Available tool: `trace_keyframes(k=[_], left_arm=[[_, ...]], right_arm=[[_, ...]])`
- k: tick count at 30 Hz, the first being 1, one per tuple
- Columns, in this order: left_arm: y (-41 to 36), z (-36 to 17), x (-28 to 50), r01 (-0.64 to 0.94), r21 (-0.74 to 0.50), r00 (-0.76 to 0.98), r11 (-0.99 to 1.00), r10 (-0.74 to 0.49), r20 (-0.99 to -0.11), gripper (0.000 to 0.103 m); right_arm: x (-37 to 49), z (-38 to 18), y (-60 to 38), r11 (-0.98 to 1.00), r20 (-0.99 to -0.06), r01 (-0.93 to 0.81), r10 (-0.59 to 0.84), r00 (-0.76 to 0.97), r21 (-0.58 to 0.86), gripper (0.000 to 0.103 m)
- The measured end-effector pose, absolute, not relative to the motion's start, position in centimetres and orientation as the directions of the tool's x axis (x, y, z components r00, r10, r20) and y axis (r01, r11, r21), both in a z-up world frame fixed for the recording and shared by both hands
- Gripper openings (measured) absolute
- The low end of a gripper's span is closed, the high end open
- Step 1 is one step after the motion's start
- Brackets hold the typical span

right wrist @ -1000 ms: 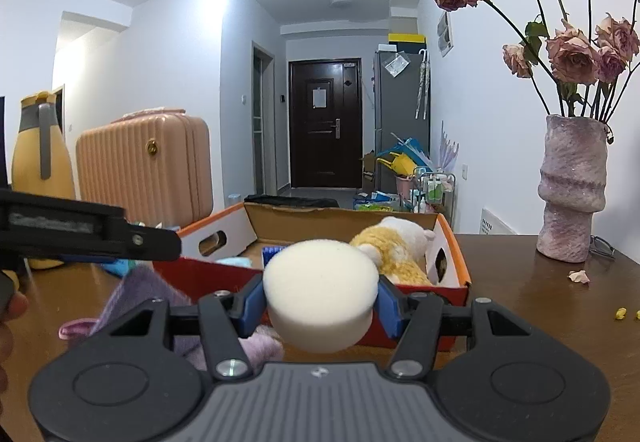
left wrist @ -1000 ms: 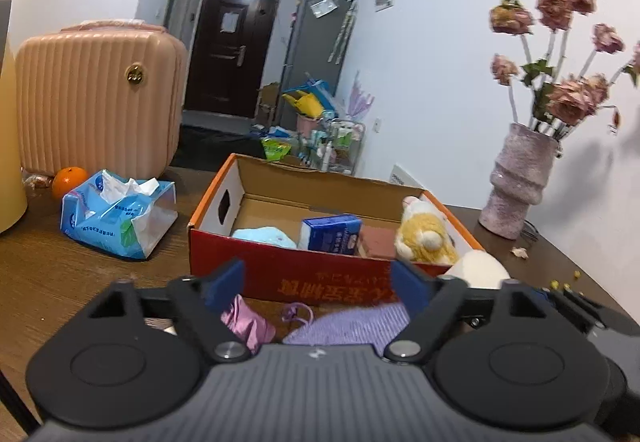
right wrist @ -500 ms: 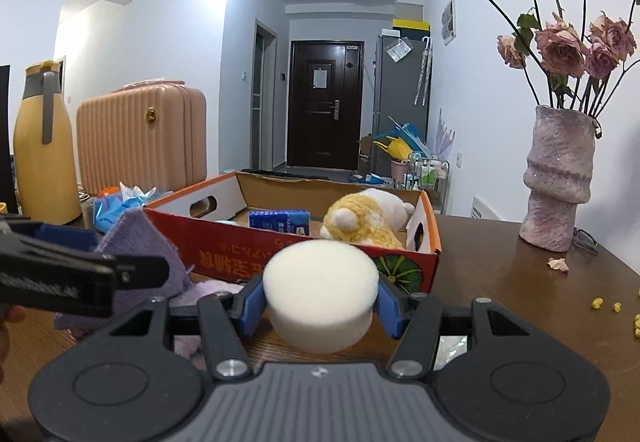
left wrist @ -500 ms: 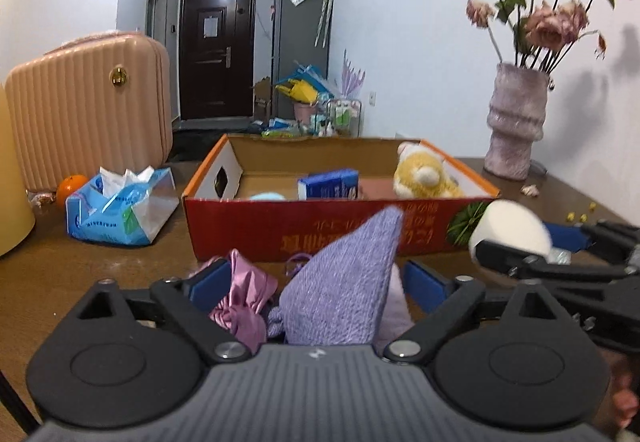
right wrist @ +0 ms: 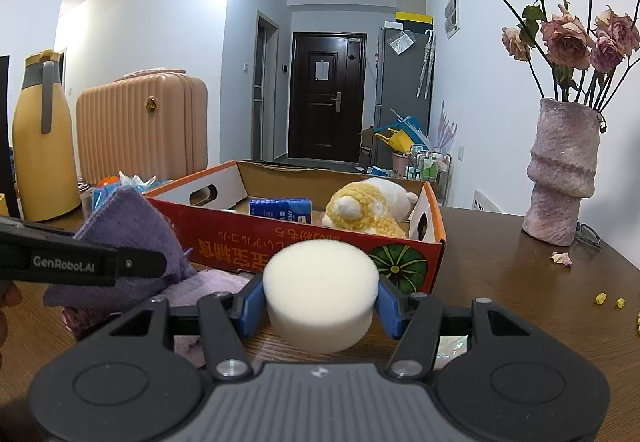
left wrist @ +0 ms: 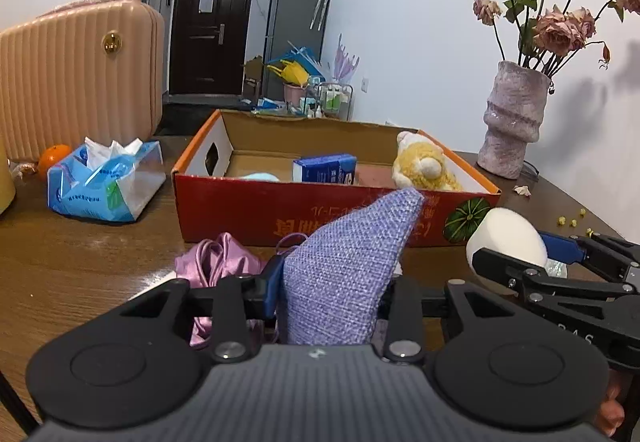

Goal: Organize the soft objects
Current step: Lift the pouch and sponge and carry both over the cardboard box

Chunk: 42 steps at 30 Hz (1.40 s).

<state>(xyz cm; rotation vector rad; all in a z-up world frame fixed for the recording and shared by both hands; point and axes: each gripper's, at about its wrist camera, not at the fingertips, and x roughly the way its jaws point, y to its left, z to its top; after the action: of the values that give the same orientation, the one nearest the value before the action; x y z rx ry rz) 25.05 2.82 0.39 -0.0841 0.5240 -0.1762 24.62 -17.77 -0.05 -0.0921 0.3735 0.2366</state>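
Note:
My left gripper (left wrist: 332, 294) is shut on a purple woven cloth (left wrist: 348, 262), which stands up between the fingers in front of the red cardboard box (left wrist: 248, 210). My right gripper (right wrist: 320, 302) is shut on a round white sponge (right wrist: 320, 294), held above the table near the box's front right corner. The sponge also shows in the left wrist view (left wrist: 506, 242), and the cloth in the right wrist view (right wrist: 132, 242). The box (right wrist: 280, 246) holds a yellow plush toy (right wrist: 368, 206), a blue carton (right wrist: 280, 208) and a pale blue item (left wrist: 260, 177). A pink satin cloth (left wrist: 216, 262) lies on the table before the box.
A blue tissue pack (left wrist: 104, 178) and an orange (left wrist: 54, 158) lie left of the box, before a peach suitcase (left wrist: 80, 78). A yellow flask (right wrist: 40, 138) stands far left. A vase of dried roses (right wrist: 564, 178) stands at the right. Crumbs (right wrist: 608, 300) dot the wooden table (right wrist: 520, 302).
My left gripper closed on the purple cloth and lifted it off the table. My right gripper, holding the sponge, drew back a little from the box.

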Motion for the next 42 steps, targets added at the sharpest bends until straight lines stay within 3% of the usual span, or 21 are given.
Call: trace_keyframes(k=[14,24,42], left_arm=[[2.7,3.5,23.5,0.129,-0.107,0.916,0.986,-0.160,-0.368,0.036],[2.9,6.2,24.4,0.094,-0.164,0.950,0.982,-0.138,-0.279,0.036],[3.5,7.5,28.5,0.048,-0.207,0.969,0.977,-0.096,-0.227,0.035]], right_arm=[[25.0,0.4,-17.6,0.974,-0.329,-0.226,0.208,0.921,-0.018,0.056],[26.8,1.5,-16.4,0.980,-0.269,-0.197,0.201,0.942,0.041,0.056],[31.7,2.7,-15.1,0.985,-0.226,-0.144,0.163,0.960,0.095,0.056]])
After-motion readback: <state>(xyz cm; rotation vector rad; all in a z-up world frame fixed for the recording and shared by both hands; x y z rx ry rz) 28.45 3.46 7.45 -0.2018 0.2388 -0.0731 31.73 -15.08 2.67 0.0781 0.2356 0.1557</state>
